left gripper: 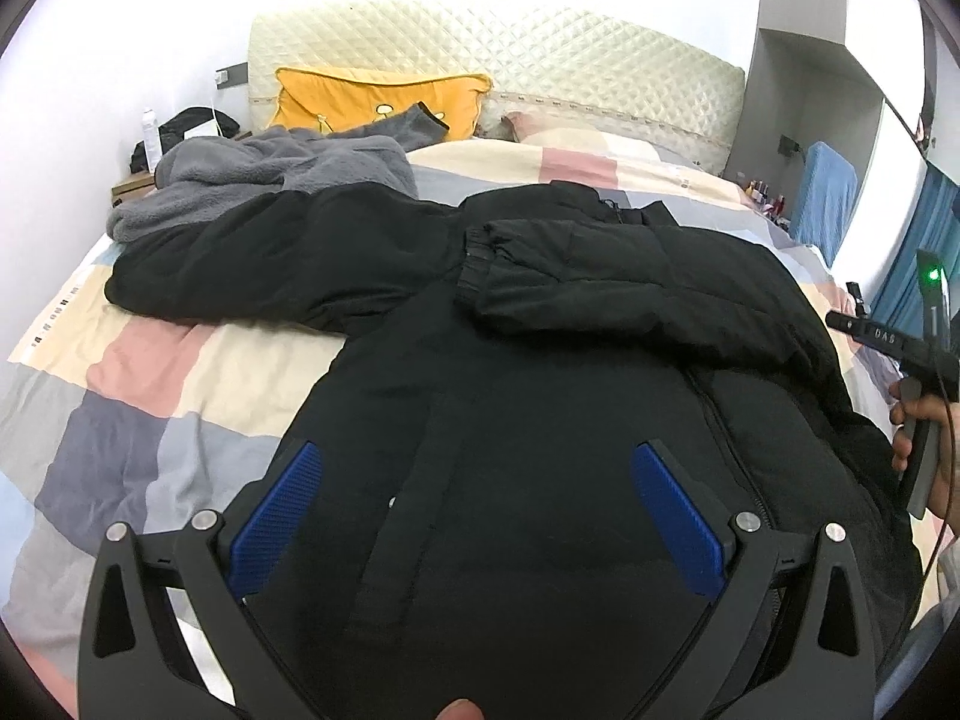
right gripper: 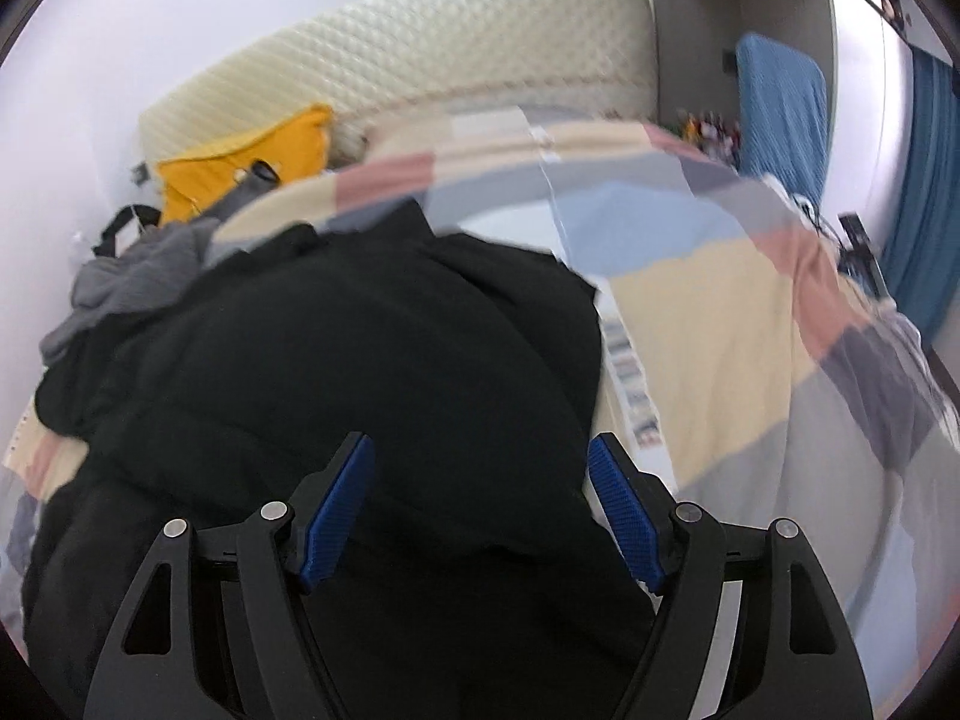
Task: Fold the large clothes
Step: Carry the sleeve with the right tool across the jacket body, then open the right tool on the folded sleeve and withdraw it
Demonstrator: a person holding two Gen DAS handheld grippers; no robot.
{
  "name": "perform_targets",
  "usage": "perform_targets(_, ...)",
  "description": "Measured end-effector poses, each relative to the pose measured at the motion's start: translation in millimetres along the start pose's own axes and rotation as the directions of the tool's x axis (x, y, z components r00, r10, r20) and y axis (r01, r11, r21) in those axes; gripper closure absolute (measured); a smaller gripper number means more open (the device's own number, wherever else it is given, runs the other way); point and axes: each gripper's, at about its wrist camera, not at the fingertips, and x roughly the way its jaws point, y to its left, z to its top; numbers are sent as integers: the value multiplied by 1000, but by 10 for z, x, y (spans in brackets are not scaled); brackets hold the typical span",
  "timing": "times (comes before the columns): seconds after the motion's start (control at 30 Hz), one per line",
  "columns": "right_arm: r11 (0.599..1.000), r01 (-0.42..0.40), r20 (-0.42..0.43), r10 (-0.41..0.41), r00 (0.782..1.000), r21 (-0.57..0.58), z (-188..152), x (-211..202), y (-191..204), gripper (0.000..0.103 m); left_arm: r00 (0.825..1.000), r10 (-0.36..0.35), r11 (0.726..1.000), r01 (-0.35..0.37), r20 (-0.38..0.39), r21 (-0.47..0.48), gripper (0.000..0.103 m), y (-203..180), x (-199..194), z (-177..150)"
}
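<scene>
I see a black padded jacket (left gripper: 540, 396) lying on the bed, spread over the patchwork quilt (left gripper: 150, 372) near me. It is puffy and matte, with a zip running down its front. One sleeve, with a gathered elastic cuff, is laid from the right across the chest; the other sleeve stretches out to the left, reaching far toward a grey fleece garment (left gripper: 264, 174). My left gripper (left gripper: 474, 462) hangs over the jacket's near part, its blue pads spread wide with nothing between them. My right gripper (right gripper: 480, 456) is over the jacket's right edge, jaws likewise wide apart and empty; that view is blurred. Far off, a yellow pillow (left gripper: 372, 99) leans on the quilted cream headboard (left gripper: 540, 54).
</scene>
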Motion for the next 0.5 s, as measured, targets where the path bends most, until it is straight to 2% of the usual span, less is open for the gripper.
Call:
perform_targets(0.07,1000,18,-40,-17,999,23,-92,44,-83,30,1000,6,1000,-6,-1,6,0,-14,10,-15)
perform_targets(0.17,998,-11,-89,17,996,60,-181,72,-174,30,1000,8,1000,-8,-14,-1,0,-17,44,-29)
perform_targets(0.27,1000,1,-168,2,986,18,-276,171,-173,30,1000,3,1000,-4,-23,-8,0,-15,63,-38)
perform_targets(0.37,998,56,-187,-58,981,-16,-355,269,-196,30,1000,8,1000,-8,-24,-1,0,-33,68,-48)
perform_targets(0.5,997,53,-179,-42,983,59,-383,378,-345,30,999,17,1000,-17,-32,4,0,-52,87,-56)
